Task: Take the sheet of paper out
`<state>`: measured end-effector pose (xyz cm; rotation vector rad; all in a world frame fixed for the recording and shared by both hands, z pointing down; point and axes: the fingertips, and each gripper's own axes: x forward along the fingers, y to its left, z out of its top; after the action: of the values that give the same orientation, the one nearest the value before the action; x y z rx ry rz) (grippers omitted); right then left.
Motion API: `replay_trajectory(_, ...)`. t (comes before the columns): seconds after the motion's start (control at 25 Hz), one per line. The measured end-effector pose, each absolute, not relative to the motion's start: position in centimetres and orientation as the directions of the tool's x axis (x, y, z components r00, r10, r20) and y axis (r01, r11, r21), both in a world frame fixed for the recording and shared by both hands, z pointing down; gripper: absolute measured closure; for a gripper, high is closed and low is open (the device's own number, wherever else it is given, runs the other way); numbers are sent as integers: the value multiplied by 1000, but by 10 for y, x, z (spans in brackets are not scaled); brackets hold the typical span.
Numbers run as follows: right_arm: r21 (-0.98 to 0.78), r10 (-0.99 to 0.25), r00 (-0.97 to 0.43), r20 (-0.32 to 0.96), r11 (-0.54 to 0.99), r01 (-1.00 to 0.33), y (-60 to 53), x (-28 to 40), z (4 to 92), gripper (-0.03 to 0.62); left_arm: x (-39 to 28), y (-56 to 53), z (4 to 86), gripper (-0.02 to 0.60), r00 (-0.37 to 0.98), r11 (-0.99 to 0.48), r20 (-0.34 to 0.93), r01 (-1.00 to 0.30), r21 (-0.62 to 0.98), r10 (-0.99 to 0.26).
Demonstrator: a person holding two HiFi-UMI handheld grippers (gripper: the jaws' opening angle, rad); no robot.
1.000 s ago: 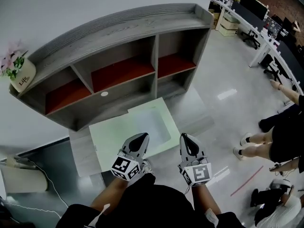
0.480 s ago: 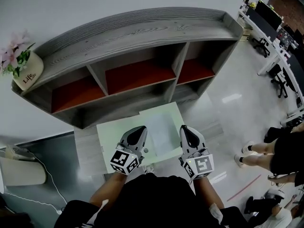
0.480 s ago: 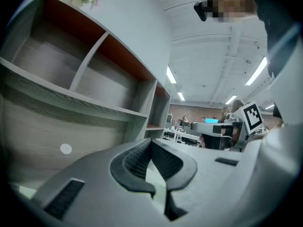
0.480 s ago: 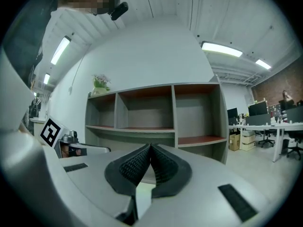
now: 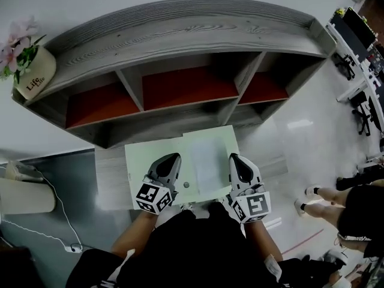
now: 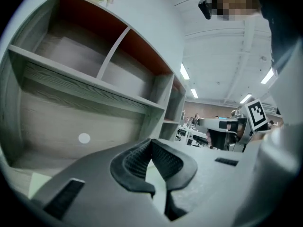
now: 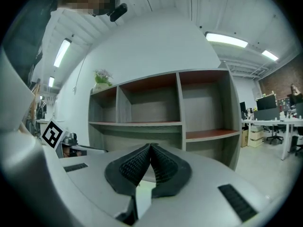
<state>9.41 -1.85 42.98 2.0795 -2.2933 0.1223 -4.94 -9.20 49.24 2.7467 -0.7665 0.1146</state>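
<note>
A white sheet of paper (image 5: 206,162) lies on a pale green, folder-like pad (image 5: 150,156) on a low grey table in front of the shelf. Whether the sheet sits on or inside the pad I cannot tell. My left gripper (image 5: 173,158) hovers over the pad just left of the sheet, its jaws shut with nothing in them. My right gripper (image 5: 234,158) is at the sheet's right edge, also shut and empty. The left gripper view shows the left gripper (image 6: 151,141) with pads touching, and the right gripper view shows the right gripper (image 7: 150,146) likewise.
A grey shelf unit (image 5: 180,35) with red-backed compartments stands just beyond the table. A flower pot (image 5: 30,80) sits on its top left end. A person's legs (image 5: 354,212) are at the right, office desks and chairs (image 5: 366,59) farther right, a cable (image 5: 45,233) on the floor left.
Both grippers have moved forward from the pad's near edge to over it, either side of the sheet, and closer to the shelf. Both stayed shut.
</note>
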Motion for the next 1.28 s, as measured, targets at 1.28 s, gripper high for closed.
replay_trajectory(1.28, -137, -939, -294, 179, 272, -953, -64, 129, 502, 577, -3, -93, 653, 458, 753, -573, 479, -656, 492, -452)
